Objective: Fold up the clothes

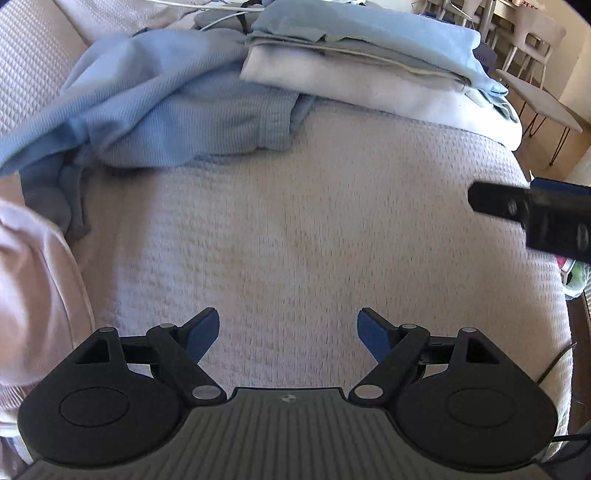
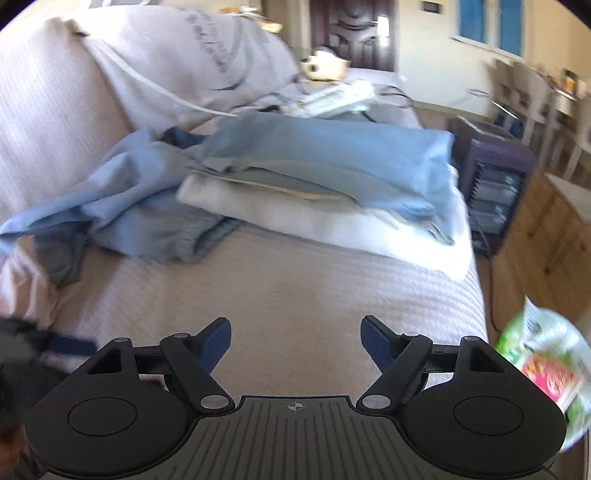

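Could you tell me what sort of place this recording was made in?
Most likely a home living room: a sofa with a textured cover holding a stack of folded clothes, a wooden door behind, and dining chairs off to the side.

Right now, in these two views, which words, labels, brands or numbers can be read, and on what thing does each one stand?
No text can be read.
Grey cushion on the sofa: dark printed lettering, too blurred to read.
Green and pink packet at the right edge: coloured print, too blurred to read.
Tongs bodies: only a small crosshair mark, no words.
Folded stack and crumpled blue garment: no labels visible.
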A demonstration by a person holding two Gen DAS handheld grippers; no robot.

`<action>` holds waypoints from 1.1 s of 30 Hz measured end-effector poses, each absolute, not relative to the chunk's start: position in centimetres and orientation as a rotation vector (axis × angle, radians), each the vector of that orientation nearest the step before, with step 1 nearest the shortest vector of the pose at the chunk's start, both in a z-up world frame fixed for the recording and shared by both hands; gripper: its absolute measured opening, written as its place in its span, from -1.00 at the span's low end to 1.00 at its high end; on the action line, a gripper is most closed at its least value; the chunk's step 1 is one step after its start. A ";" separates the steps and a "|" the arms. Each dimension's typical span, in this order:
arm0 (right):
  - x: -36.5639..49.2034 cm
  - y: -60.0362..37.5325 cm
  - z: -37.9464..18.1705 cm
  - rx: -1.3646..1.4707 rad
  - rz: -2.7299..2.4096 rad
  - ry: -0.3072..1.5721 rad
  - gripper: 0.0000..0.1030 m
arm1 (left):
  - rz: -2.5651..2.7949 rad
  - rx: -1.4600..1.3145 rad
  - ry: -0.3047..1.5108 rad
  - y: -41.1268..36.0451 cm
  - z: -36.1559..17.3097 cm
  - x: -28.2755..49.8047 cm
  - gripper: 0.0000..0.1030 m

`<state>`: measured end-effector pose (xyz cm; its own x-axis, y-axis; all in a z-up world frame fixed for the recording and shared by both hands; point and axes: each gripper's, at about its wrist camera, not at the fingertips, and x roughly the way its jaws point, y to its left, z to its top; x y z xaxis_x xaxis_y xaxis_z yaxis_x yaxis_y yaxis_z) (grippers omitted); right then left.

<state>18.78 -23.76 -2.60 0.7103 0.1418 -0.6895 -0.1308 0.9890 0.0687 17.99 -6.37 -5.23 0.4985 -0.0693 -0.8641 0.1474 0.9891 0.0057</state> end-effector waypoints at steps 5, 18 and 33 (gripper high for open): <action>18.9 -23.9 -3.5 0.084 0.093 0.727 0.56 | -0.153 0.063 0.986 -6.1 -5.8 17.2 0.56; 18.6 -24.0 -4.7 0.105 0.060 0.659 0.68 | -0.150 0.015 0.820 -6.2 -2.9 15.0 0.57; 17.9 -23.4 -4.2 0.084 0.080 0.635 0.68 | -0.133 0.045 0.765 -6.4 -0.8 13.1 0.62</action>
